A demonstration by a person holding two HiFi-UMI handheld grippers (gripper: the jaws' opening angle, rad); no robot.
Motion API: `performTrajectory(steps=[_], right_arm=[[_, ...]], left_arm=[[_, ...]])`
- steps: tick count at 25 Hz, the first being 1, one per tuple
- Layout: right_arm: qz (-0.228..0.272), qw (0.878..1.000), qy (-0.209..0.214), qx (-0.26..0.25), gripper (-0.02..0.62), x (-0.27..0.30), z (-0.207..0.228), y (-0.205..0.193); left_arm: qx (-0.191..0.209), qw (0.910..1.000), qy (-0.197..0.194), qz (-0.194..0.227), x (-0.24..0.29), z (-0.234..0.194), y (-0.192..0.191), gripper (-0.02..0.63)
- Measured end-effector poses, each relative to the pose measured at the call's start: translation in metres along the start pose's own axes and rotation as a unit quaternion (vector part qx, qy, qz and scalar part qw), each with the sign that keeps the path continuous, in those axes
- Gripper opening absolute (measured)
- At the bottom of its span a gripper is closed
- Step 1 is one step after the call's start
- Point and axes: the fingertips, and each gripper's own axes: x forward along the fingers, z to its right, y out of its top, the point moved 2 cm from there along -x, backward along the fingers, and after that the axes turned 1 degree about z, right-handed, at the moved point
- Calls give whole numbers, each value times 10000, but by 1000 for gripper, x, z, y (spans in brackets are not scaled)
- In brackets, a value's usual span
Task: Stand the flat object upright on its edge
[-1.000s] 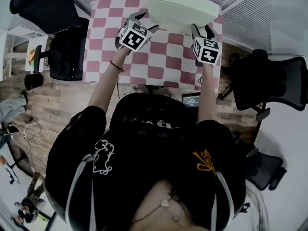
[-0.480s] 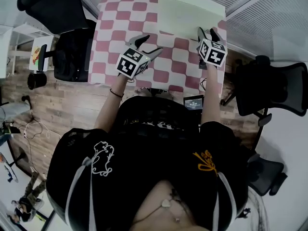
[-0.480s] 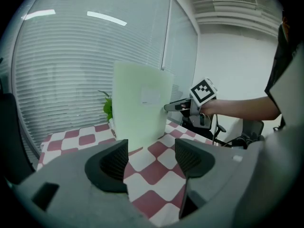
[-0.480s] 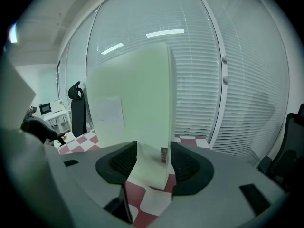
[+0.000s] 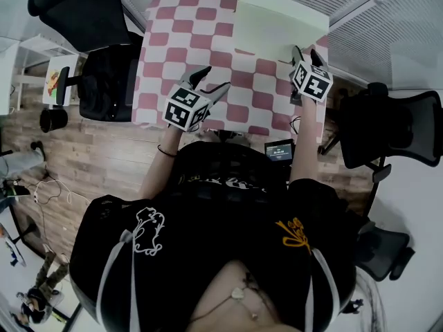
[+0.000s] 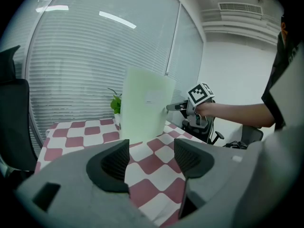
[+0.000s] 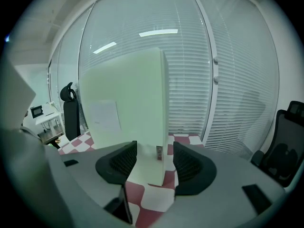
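- Two grippers were over the checked table (image 5: 187, 40).
- The pale green board (image 5: 277, 19) stood upright on its edge, at about 1 o'clock from the person.
- The right gripper (image 5: 306, 50) was at the board's 5 o'clock corner. Its wide jaws stood on both sides of the board's edge, not pressing it.
- The left gripper (image 5: 216, 78) was at 7 o'clock from the board, well apart. Its open jaws had just been closing a little, with nothing between them.
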Motion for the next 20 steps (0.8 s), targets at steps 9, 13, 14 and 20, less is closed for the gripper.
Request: performTrajectory(steps=[9,13,14,20], right_arm=[[223,9997,51,113,221,-52,-38,-13],[312,9987,339,235,221,-79,-74,-25],[308,9983,422,262,221,-85,-85,-29],[189,9967,710,333,206,-117,-129,-53]], left_arm=[[90,9994,-296,178,-15,1,0,273],[192,9984,-488,214,-18,4,-1,264],[222,9981,-542,210,-19,6,-2,262],[382,9960,-810,58,-19,21,-16,256]])
